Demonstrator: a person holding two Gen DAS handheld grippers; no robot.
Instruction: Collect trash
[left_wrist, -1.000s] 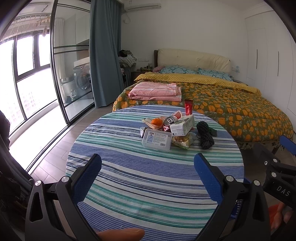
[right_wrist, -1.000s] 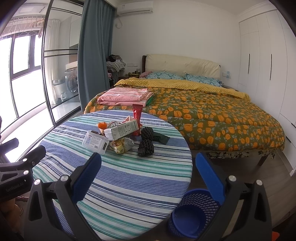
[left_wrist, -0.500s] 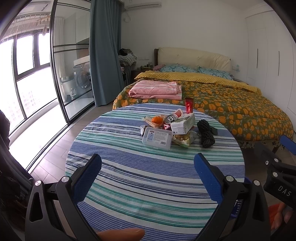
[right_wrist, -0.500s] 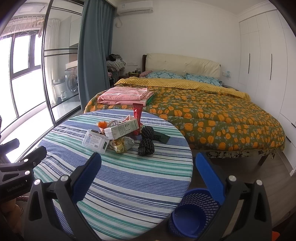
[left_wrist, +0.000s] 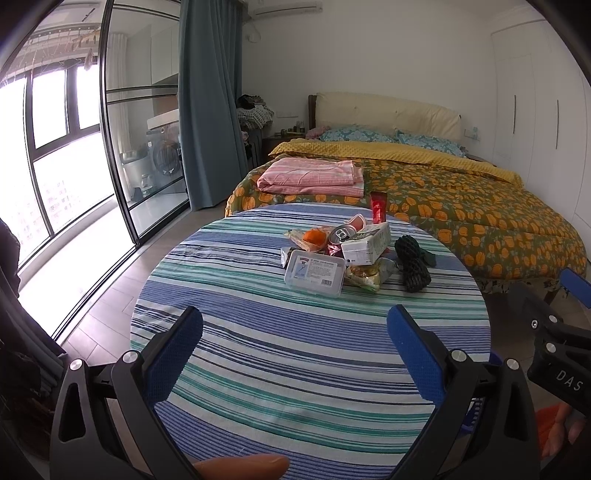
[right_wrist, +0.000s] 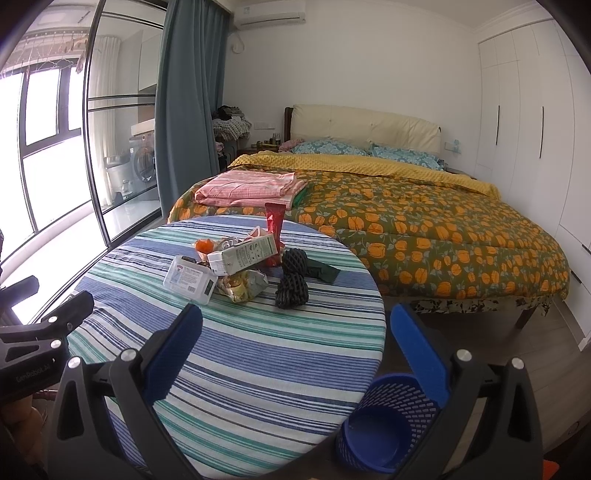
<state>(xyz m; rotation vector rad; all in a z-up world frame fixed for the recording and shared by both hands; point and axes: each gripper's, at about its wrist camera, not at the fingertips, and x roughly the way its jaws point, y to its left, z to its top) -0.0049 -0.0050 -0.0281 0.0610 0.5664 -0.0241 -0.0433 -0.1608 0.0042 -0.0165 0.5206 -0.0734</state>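
Observation:
A pile of trash lies on the far half of the round striped table (left_wrist: 258, 350): a clear plastic box (left_wrist: 314, 272), a white carton (left_wrist: 365, 243), a drink can (left_wrist: 339, 234), crumpled wrappers (left_wrist: 365, 276), a black foam net (left_wrist: 413, 263) and a red tube (left_wrist: 378, 207). The pile also shows in the right wrist view, with the plastic box (right_wrist: 190, 279) and the black foam net (right_wrist: 292, 279). A blue mesh bin (right_wrist: 388, 421) stands on the floor by the table's right edge. My left gripper (left_wrist: 294, 325) and my right gripper (right_wrist: 296, 324) are open and empty, well short of the pile.
A bed (right_wrist: 424, 221) with an orange-patterned quilt stands behind the table, with folded pink cloth (right_wrist: 251, 186) on it. Glass sliding doors (left_wrist: 140, 147) and a blue curtain (left_wrist: 210, 103) are to the left. White wardrobes (right_wrist: 532, 122) line the right wall.
Both grippers have crept slightly forward toward the table; the pile looks a little nearer. Nothing was taken hold of.

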